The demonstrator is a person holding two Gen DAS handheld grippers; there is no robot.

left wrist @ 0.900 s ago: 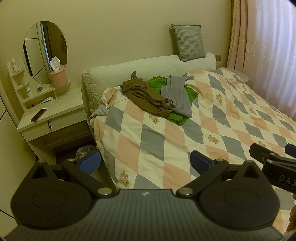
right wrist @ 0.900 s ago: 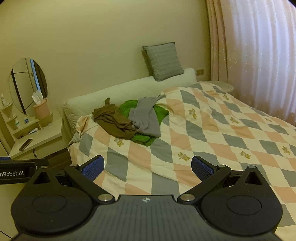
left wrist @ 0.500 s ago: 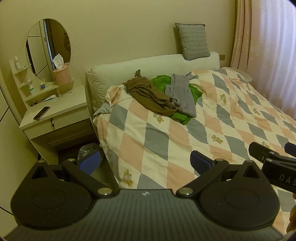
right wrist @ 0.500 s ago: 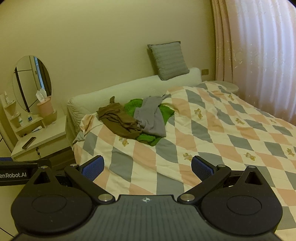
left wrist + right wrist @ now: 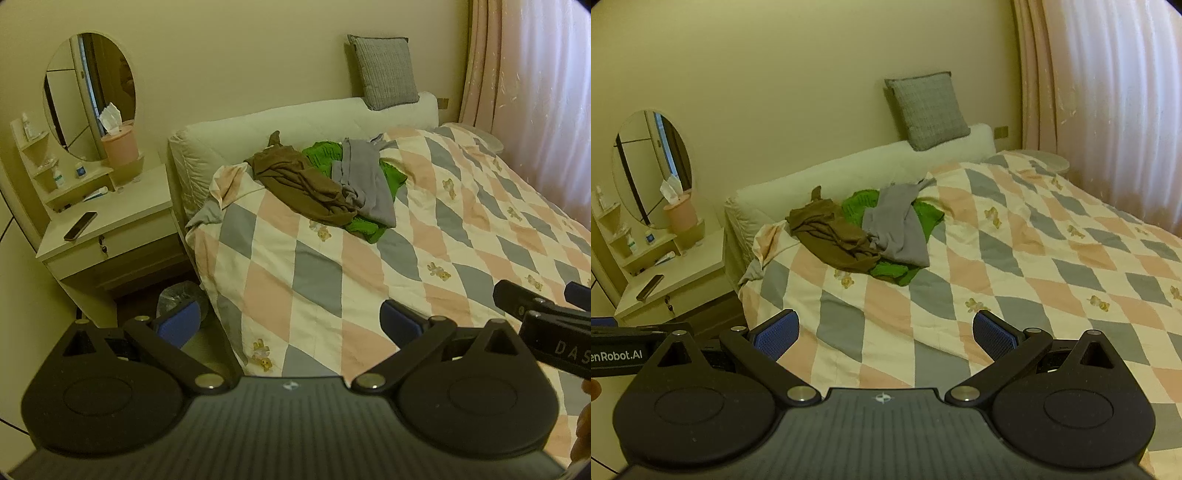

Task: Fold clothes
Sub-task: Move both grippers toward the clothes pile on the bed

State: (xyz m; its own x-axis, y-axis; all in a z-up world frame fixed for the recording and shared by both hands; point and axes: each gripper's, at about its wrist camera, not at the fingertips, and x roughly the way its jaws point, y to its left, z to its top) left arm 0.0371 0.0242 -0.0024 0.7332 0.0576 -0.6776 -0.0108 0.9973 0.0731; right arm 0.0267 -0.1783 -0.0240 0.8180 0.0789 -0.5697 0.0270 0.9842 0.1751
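A heap of clothes lies near the head of the bed: a brown garment [image 5: 303, 188], a grey garment [image 5: 364, 184] and a green one [image 5: 369, 225] beneath them. They also show in the right wrist view as brown [image 5: 834, 243], grey [image 5: 897, 229] and green [image 5: 894, 273]. My left gripper [image 5: 290, 325] is open and empty, well short of the heap over the bed's near edge. My right gripper [image 5: 886, 336] is open and empty, also short of the heap.
The bed carries a pink, grey and cream checked quilt [image 5: 461, 229]. A dressing table [image 5: 107, 229] with a phone, a mirror and a tissue box stands left of it. A bin [image 5: 177, 295] sits on the floor. A grey cushion [image 5: 927, 107] tops the headboard. Curtains [image 5: 1108, 92] hang at right.
Both grippers have moved a little closer to the bed and the heap looks larger. Both stay open and empty.
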